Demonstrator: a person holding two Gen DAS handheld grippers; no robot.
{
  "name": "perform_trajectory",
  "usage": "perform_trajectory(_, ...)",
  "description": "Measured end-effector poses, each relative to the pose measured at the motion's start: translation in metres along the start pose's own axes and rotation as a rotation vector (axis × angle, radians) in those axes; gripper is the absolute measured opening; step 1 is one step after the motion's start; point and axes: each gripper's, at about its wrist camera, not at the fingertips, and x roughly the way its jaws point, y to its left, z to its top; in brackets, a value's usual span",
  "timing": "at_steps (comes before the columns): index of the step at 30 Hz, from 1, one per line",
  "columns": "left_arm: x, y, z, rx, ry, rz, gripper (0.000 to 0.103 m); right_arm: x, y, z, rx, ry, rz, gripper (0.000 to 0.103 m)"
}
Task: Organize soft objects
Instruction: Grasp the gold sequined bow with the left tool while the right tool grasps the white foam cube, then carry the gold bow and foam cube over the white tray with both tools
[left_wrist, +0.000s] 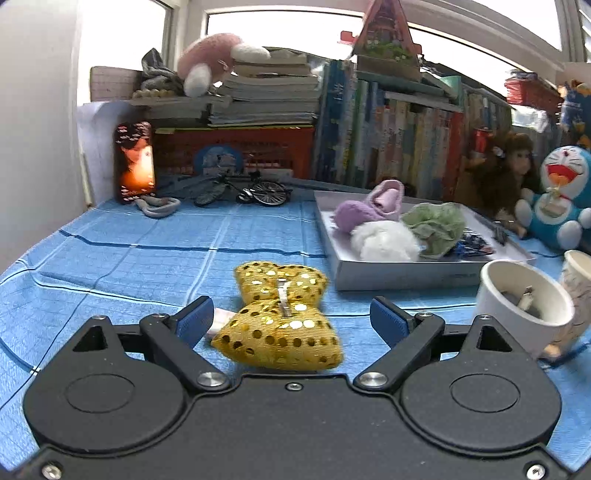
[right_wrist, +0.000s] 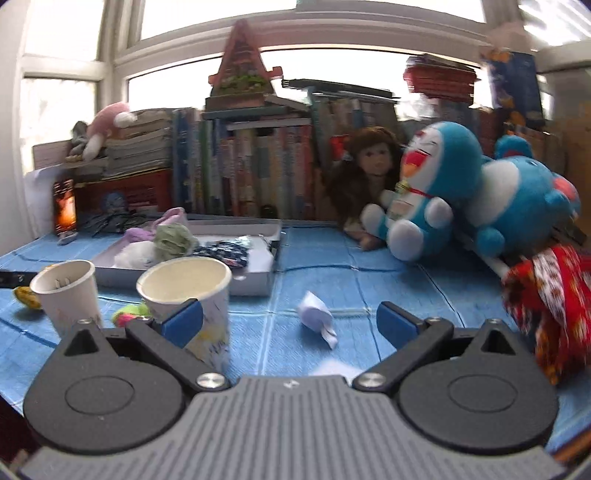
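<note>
Gold bow (left_wrist: 280, 314) lies lengthwise between wide left gripper (left_wrist: 291, 321); seemingly untouched.

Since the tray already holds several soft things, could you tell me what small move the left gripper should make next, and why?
Probably close the left gripper on the gold bow: it lies on the blue cloth between the open jaws, outside the tray.

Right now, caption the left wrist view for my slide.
Open left gripper straddles a gold sequin bow beside the tray.

A bow (left_wrist: 279, 314) lies on the tablecloth (left_wrist: 147, 258), left of the tray (left_wrist: 406, 275) and two cups (left_wrist: 524, 299) beside it.
</note>
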Motion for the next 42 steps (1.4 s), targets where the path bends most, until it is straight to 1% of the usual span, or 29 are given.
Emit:
perform_trajectory(2, 0.005, -0.001, -0.006, -0.012, 0.0, 0.027, 0.091, -0.001, -0.002, -0.013, 0.032, -0.024, -0.031, 0.103)
perform_trajectory(4, 0.011, 0.001, -0.01, -0.045, 0.01, 0.035, 0.091, -0.002, -0.002, -0.026, 0.054, -0.043, -0.067, 0.103)
perform_trajectory(7, 0.016, 0.004, -0.014, -0.08, 0.02, 0.035, 0.091, -0.001, 0.0, -0.041, 0.033, -0.048, -0.138, 0.103)
perform_trajectory(10, 0.019, 0.006, -0.015, -0.08, 0.021, 0.049, 0.091, 0.001, 0.0, -0.05, 0.015, -0.035, -0.189, 0.103)
perform_trajectory(14, 0.022, 0.004, -0.017, -0.068, 0.019, 0.058, 0.091, 0.0, -0.005, -0.057, 0.046, -0.035, -0.219, 0.103)
perform_trajectory(17, 0.024, 0.0, -0.018, -0.057, 0.023, 0.064, 0.089, 0.0, -0.006, -0.061, 0.068, -0.035, -0.225, 0.103)
perform_trajectory(20, 0.027, -0.002, -0.017, -0.057, 0.03, 0.053, 0.086, -0.001, -0.003, -0.063, 0.073, -0.047, -0.231, 0.102)
perform_trajectory(23, 0.029, -0.002, -0.015, -0.059, 0.035, 0.049, 0.083, -0.002, 0.0, -0.064, 0.094, -0.061, -0.233, 0.092)
perform_trajectory(24, 0.03, -0.002, -0.015, -0.063, 0.036, 0.049, 0.081, -0.001, 0.001, -0.064, 0.103, -0.061, -0.231, 0.088)
perform_trajectory(25, 0.031, -0.002, -0.014, -0.067, 0.037, 0.049, 0.076, -0.001, 0.001, -0.063, 0.111, -0.06, -0.229, 0.086)
perform_trajectory(26, 0.031, -0.001, -0.014, -0.07, 0.039, 0.047, 0.073, 0.0, 0.002, -0.063, 0.117, -0.059, -0.23, 0.08)
perform_trajectory(27, 0.032, -0.001, -0.015, -0.074, 0.042, 0.046, 0.07, 0.0, 0.003, -0.063, 0.12, -0.055, -0.232, 0.077)
perform_trajectory(28, 0.032, -0.001, -0.015, -0.077, 0.041, 0.047, 0.068, 0.001, 0.003, -0.062, 0.12, -0.051, -0.233, 0.073)
perform_trajectory(29, 0.031, -0.001, -0.015, -0.077, 0.04, 0.046, 0.066, 0.002, 0.003, -0.061, 0.119, -0.05, -0.231, 0.072)
perform_trajectory(31, 0.029, -0.001, -0.014, -0.066, 0.038, 0.044, 0.059, 0.002, 0.004, -0.058, 0.115, -0.046, -0.222, 0.071)
perform_trajectory(34, 0.026, -0.003, -0.011, -0.055, 0.028, 0.043, 0.055, 0.002, 0.005, -0.054, 0.106, -0.05, -0.206, 0.07)
perform_trajectory(38, 0.019, -0.002, -0.005, -0.062, 0.012, 0.031, 0.051, -0.001, 0.005, -0.044, 0.097, -0.072, -0.19, 0.07)
perform_trajectory(42, 0.014, -0.002, 0.005, -0.061, -0.012, 0.03, 0.047, -0.003, -0.006, -0.027, 0.129, -0.097, -0.165, 0.07)
